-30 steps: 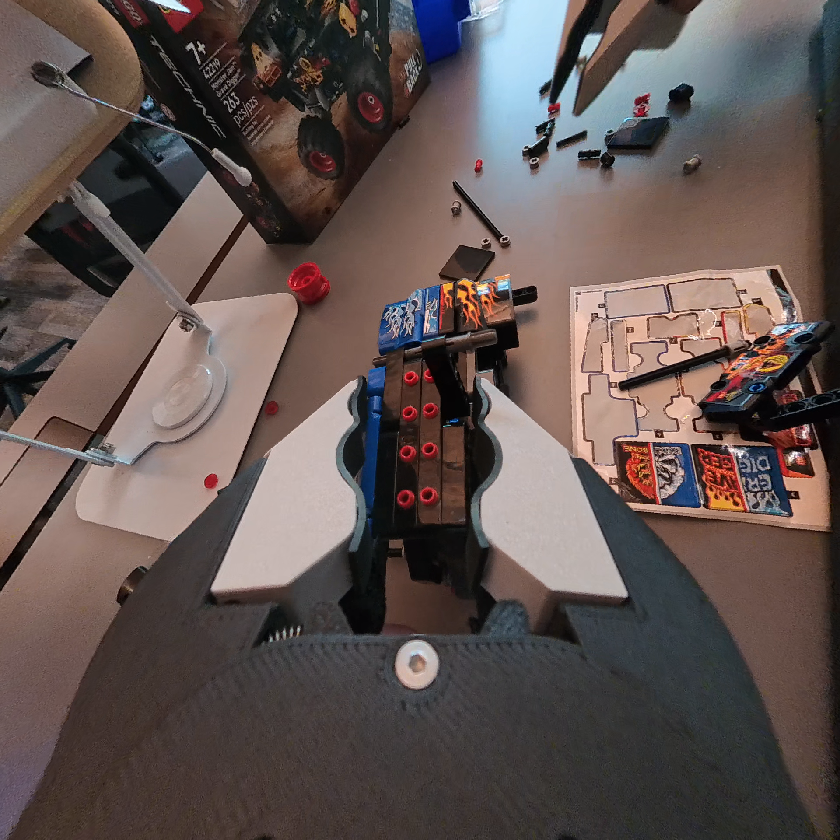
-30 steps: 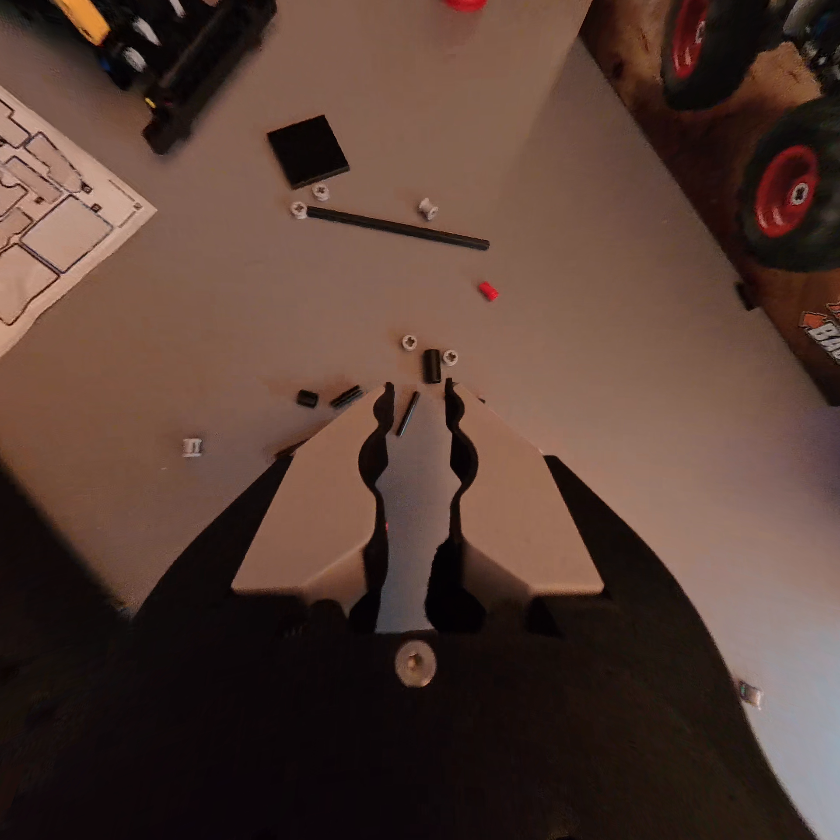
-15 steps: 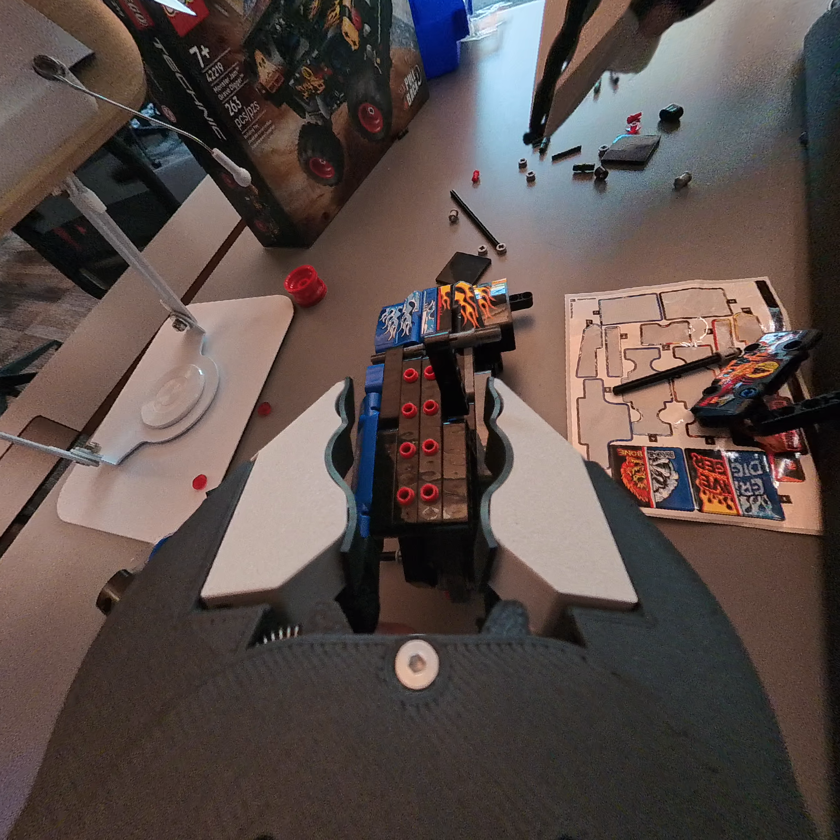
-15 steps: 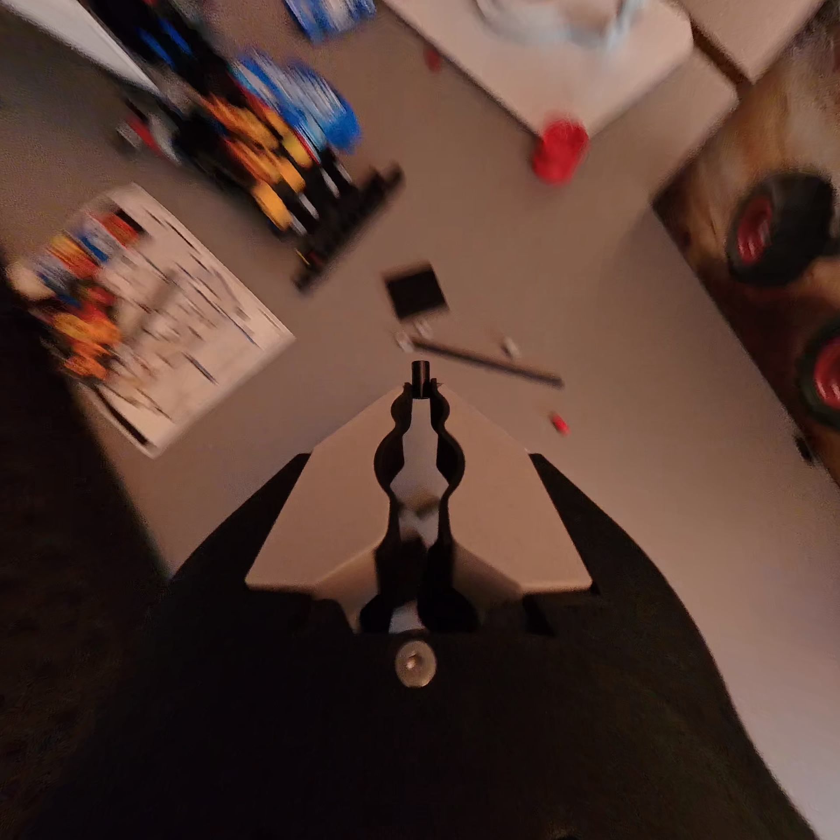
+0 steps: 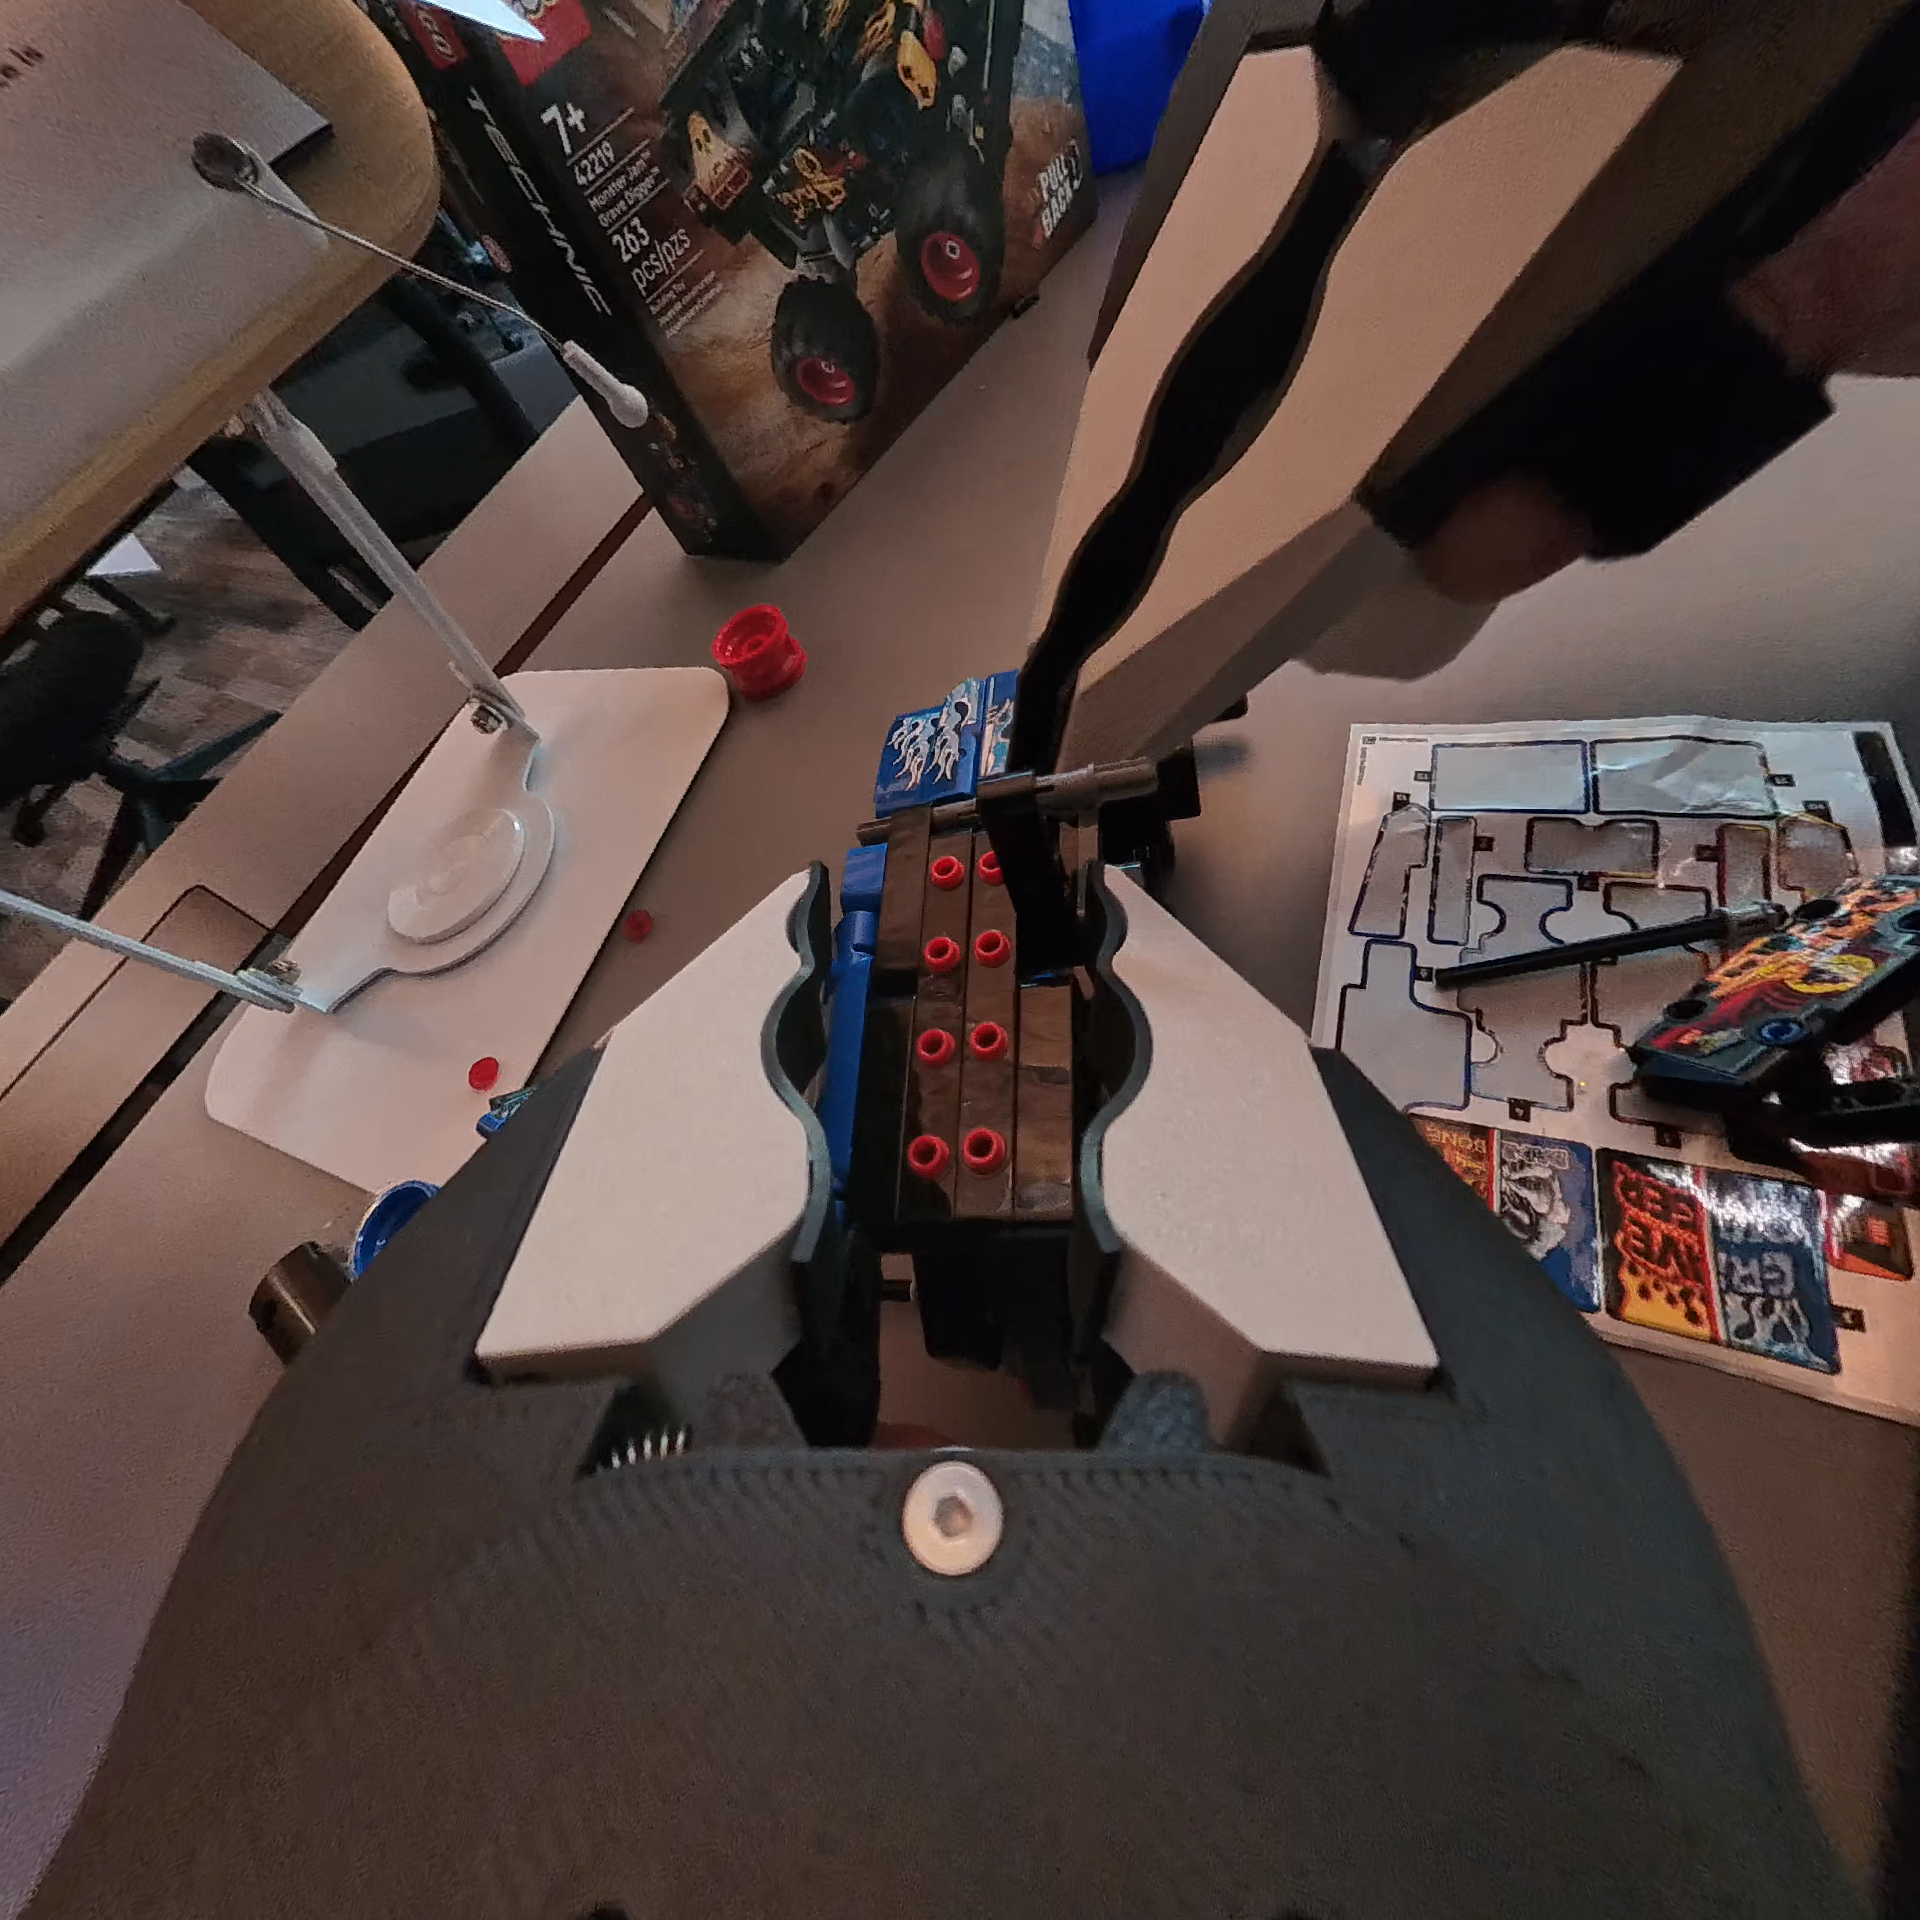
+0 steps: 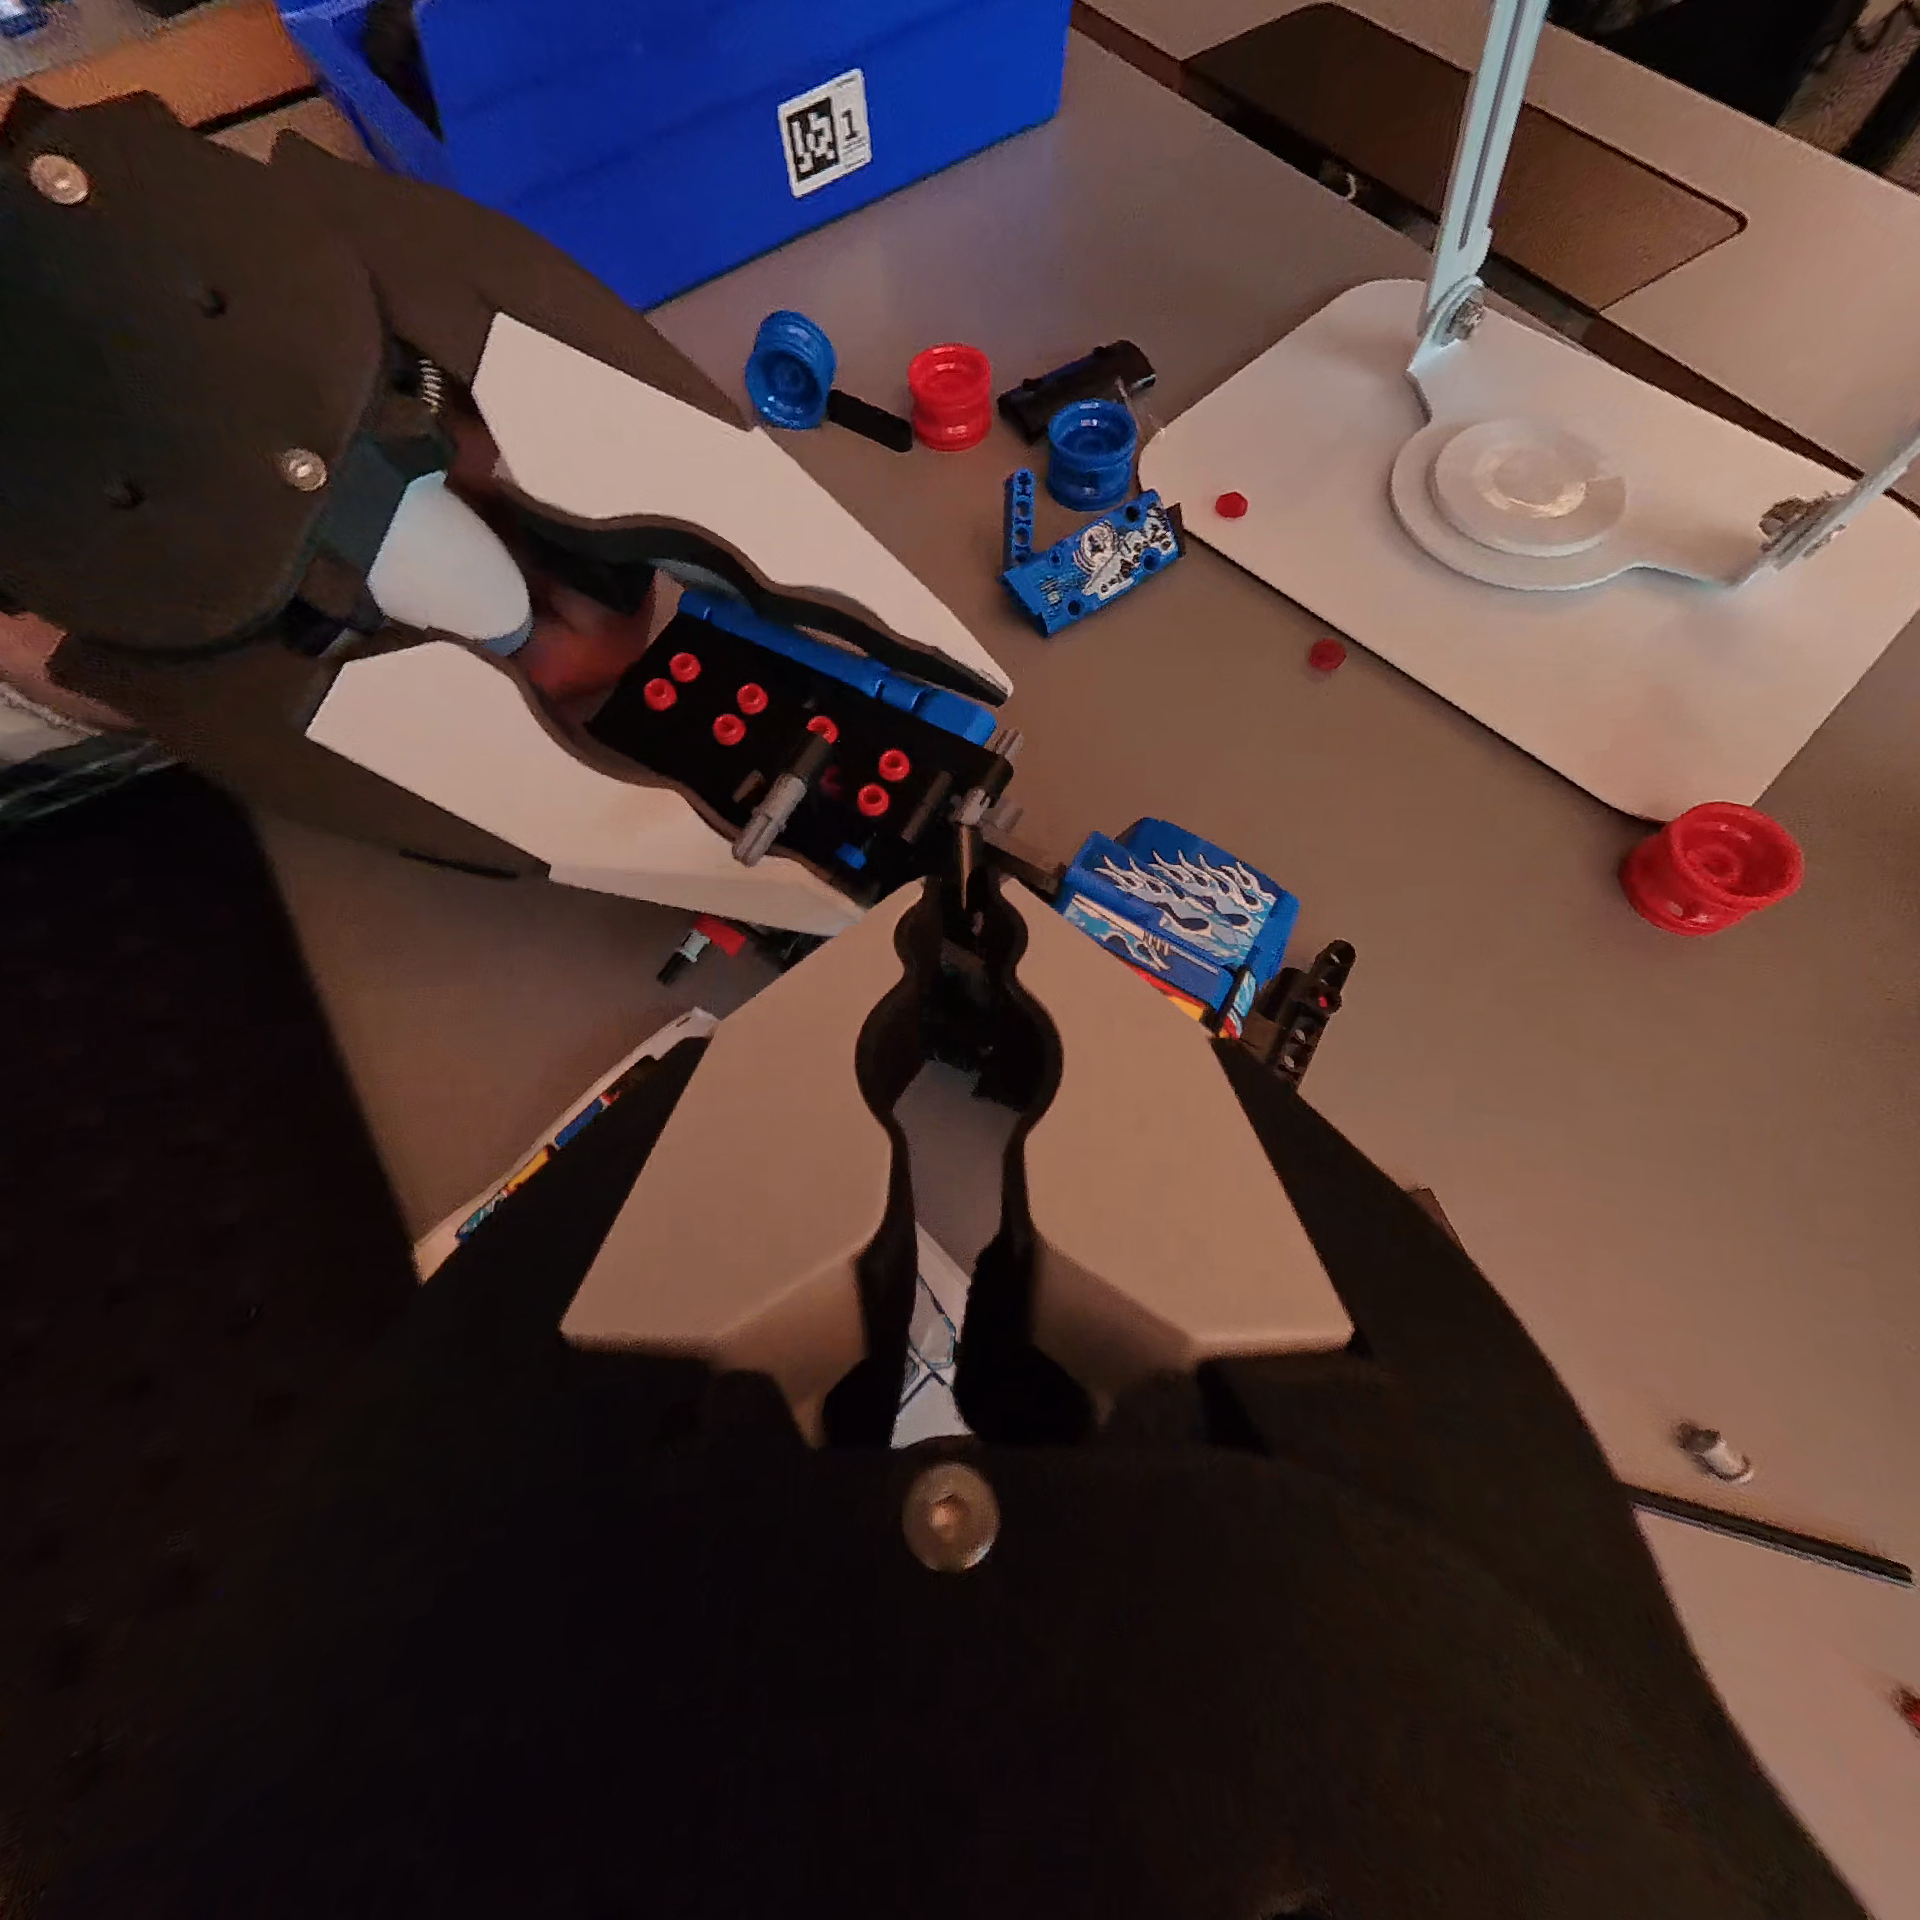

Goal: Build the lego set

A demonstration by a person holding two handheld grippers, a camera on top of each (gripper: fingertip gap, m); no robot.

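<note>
The left hand-held gripper [image 5: 956, 1049] fills the lower half of the left wrist view. Its jaws are clamped on the chassis [image 5: 966, 1049], a black and blue block with two rows of red pins [image 5: 961, 1039] on top, held just above the surface [image 5: 883, 582].

At frame centre of that view, a grey axle [image 5: 1070, 779] crosses the far end of the chassis. The right hand-held gripper [image 5: 1039, 727] descends from the upper right, its tips at this axle. In the right wrist view its jaws stand narrow, nearly together at the tips [image 6: 961, 883]. A small dark part appears pinched there, but the frames do not confirm it.

Step in hand, as judged: fitting a small part onto the axle end while the left gripper steadies the chassis. The next move calls for aligning the part with the axle and pressing along its line, with the left grip firm against the push.

Farther off:
- Sticker sheet [image 5: 1558, 935], right of centre, carrying a decorated panel [image 5: 1797, 987].
- Red wheel [image 5: 758, 649], left of centre.
- White stand base [image 5: 468, 883], at left.
- Set box [image 5: 790, 260], at top.
</note>
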